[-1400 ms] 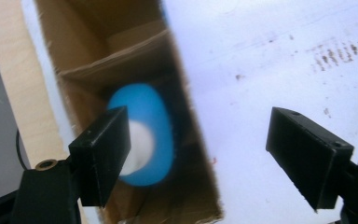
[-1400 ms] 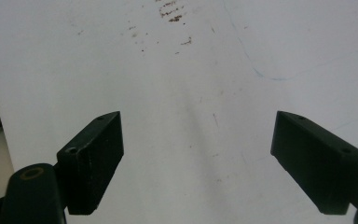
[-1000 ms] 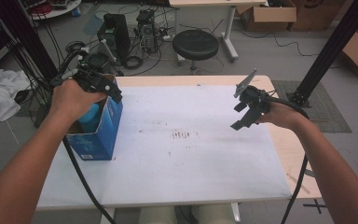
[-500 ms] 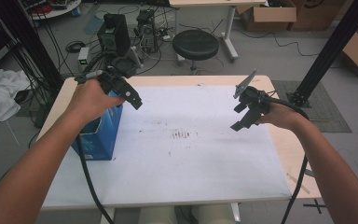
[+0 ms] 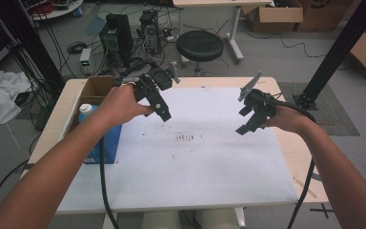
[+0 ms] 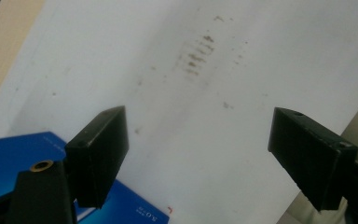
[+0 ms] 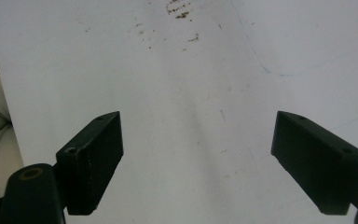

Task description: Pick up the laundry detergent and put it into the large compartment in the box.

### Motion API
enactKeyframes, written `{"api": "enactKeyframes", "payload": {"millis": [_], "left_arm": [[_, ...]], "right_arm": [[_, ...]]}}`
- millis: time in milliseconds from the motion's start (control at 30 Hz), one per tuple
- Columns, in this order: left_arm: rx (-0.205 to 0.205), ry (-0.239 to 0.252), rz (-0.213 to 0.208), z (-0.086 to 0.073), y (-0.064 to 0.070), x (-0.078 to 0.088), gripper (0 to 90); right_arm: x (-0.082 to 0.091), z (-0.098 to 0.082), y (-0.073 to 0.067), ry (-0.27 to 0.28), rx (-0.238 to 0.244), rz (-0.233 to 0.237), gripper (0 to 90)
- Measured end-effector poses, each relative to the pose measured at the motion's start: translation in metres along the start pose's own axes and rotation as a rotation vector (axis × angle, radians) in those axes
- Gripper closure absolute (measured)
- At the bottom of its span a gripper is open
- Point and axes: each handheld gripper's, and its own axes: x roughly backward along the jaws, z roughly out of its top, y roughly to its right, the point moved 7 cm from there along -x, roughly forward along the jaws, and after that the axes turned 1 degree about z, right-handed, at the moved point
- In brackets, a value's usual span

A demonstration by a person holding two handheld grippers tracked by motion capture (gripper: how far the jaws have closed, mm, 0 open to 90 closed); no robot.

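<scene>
An open blue box (image 5: 106, 141) stands at the table's left side, and a white bottle with a blue cap (image 5: 86, 112) stands in it. My left gripper (image 5: 163, 113) hovers open just right of the box, over the white sheet (image 5: 195, 167). In the left gripper view its jaws (image 6: 198, 140) stand wide apart with nothing between them, with a corner of the blue box (image 6: 9, 154) at lower left and brown stains (image 6: 196, 52) ahead. My right gripper (image 5: 243, 120) hovers open over the sheet's right part. Its jaws (image 7: 198, 140) are empty above the bare sheet.
Brown stains (image 5: 189, 138) mark the sheet's middle. The wooden table (image 5: 293, 157) shows along the right edge. Behind the table are a black stool (image 5: 200, 45), computer towers (image 5: 116, 29) and cables. A black post (image 5: 336, 50) rises at right. A white cloth (image 5: 0, 98) lies at left.
My left gripper has moved right, from above the blue box to over the white sheet. The right gripper has stayed where it was.
</scene>
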Motion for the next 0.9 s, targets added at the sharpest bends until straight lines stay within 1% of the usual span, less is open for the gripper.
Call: {"api": "enactKeyframes", "payload": {"millis": [33, 133, 333, 500, 600, 733, 900], "left_arm": [[-0.024, 0.003, -0.008, 0.003, 0.004, -0.002, 20.9], [-0.067, 0.005, -0.017, 0.008, 0.010, -0.005, 22.2], [-0.138, -0.015, -0.035, 0.013, 0.019, -0.016, 21.3], [-0.198, -0.025, -0.042, 0.016, 0.028, -0.025, 20.8], [-0.215, -0.034, -0.054, 0.016, 0.031, -0.029, 20.4], [-0.222, -0.039, -0.058, 0.016, 0.033, -0.033, 20.4], [-0.218, -0.038, -0.064, 0.017, 0.033, -0.034, 20.7]], "right_arm": [[0.000, 0.000, 0.000, -0.001, -0.001, 0.000, 16.3], [0.000, -0.001, -0.001, -0.004, 0.001, 0.002, 16.3], [-0.002, 0.000, -0.002, -0.005, 0.007, 0.006, 16.4], [-0.003, 0.001, -0.003, -0.003, 0.011, 0.012, 16.4], [-0.004, 0.002, -0.004, -0.007, 0.017, 0.013, 16.4], [-0.004, 0.001, -0.005, -0.009, 0.015, 0.013, 16.3], [-0.006, 0.000, -0.005, -0.015, 0.016, 0.017, 16.4]]}}
